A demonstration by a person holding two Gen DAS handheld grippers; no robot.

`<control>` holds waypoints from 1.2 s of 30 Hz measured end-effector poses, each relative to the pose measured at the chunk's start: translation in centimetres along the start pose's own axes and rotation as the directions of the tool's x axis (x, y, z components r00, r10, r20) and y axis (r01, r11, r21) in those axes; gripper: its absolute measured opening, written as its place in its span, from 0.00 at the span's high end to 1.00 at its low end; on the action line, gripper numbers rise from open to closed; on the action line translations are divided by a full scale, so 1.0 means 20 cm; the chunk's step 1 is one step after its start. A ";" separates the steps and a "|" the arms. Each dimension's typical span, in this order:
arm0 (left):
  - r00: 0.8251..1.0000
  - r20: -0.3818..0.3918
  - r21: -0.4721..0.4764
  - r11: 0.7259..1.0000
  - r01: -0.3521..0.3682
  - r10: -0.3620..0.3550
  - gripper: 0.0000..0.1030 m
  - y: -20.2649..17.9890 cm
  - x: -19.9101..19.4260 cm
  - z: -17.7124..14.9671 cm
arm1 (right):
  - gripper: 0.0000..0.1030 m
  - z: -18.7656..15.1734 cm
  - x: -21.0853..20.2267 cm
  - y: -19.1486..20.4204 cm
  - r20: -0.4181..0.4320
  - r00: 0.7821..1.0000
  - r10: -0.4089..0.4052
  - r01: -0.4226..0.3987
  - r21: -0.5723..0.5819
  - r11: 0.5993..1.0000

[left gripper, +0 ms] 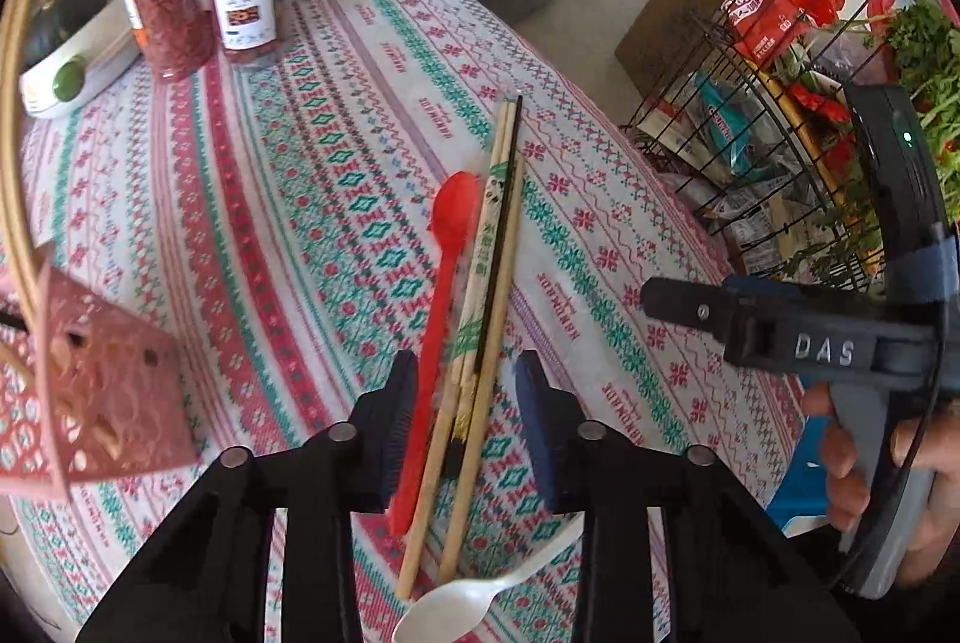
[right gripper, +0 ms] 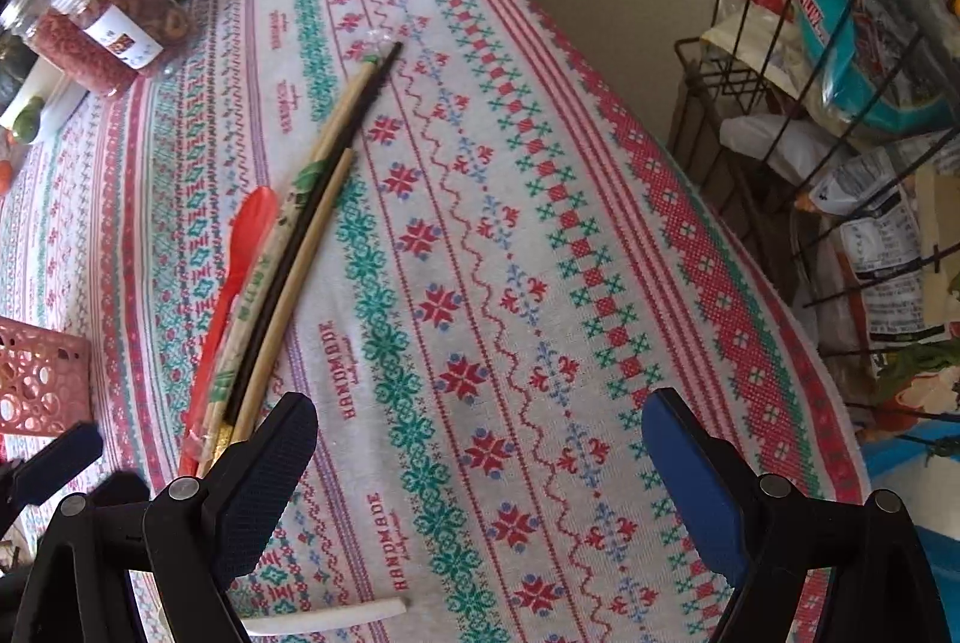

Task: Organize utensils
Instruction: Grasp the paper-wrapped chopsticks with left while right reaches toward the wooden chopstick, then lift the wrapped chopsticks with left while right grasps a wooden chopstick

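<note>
Step in hand: gathering the loose utensils, judged from the left gripper (left gripper: 465,421) poised over the bundle.
Utensils: red spoon (left gripper: 441,295), wrapped chopsticks (left gripper: 483,259), a dark chopstick (left gripper: 501,235) and bare chopsticks (left gripper: 480,403) lying side by side mid-table; white spoon (left gripper: 462,607) nearest.
Left tongs: partly open, straddling the near ends of the bundle, gripping nothing yet.
Right tongs (right gripper: 480,469): wide open, empty, above bare tablecloth (right gripper: 480,223) right of the bundle.
Holder: pink basket (left gripper: 102,391), near left.
Next move: probably closing on the bundle, then carrying left to the basket; risk of sticks slipping.
Pose: left gripper pointing far along the sticks, tilted down.
</note>
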State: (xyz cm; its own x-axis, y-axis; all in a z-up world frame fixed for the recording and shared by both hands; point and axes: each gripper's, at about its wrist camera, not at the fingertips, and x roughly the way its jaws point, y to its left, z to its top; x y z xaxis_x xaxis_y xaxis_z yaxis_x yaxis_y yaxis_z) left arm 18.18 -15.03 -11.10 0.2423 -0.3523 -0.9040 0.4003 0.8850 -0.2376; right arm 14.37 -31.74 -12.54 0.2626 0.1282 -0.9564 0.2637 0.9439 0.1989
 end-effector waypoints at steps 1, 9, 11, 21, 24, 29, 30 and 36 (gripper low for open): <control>1.000 -0.004 0.011 1.000 0.006 -0.006 0.75 -0.02 0.03 0.03 | 0.11 0.01 0.01 -0.01 -0.006 1.000 0.009 -0.009 0.006 1.000; 0.998 -0.047 0.030 0.999 -0.037 0.038 0.80 -0.07 0.26 0.29 | 0.11 0.04 0.02 -0.01 -0.020 0.999 0.039 -0.038 0.004 0.999; 0.998 -0.050 0.023 0.999 -0.029 0.030 0.81 -0.07 0.30 0.34 | 0.11 0.04 0.02 -0.03 -0.025 0.999 0.043 -0.043 0.012 0.999; 0.998 -0.064 -0.032 0.999 0.022 -0.024 0.89 -0.05 0.42 0.45 | 0.11 0.07 0.03 -0.09 -0.029 0.998 0.047 -0.046 0.040 0.998; 0.999 -0.045 -0.023 1.000 0.008 -0.009 0.90 -0.05 0.39 0.43 | 0.11 0.07 0.03 -0.09 -0.031 0.998 0.049 -0.048 0.045 0.998; 0.999 0.024 -0.026 0.999 0.032 -0.031 0.91 -0.01 0.23 0.38 | 0.11 0.07 0.04 -0.07 -0.033 0.998 0.060 -0.058 0.042 0.997; 0.999 0.039 -0.021 0.999 0.035 -0.034 0.91 -0.01 0.18 0.36 | 0.11 0.07 0.04 -0.06 -0.033 0.997 0.063 -0.062 0.042 0.997; 0.987 0.148 0.001 0.998 0.056 -0.055 0.91 0.04 -0.10 0.20 | 0.11 0.08 0.08 -0.01 -0.042 0.996 0.078 -0.076 0.042 0.996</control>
State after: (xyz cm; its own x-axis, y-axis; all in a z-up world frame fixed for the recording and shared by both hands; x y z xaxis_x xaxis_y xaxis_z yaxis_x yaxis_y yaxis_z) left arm 21.58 -14.91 -8.04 0.3481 -0.4417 -0.8269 0.4138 0.8639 -0.2872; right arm 16.14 -32.20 -13.78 0.2428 0.2138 -0.9462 0.2818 0.9178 0.2797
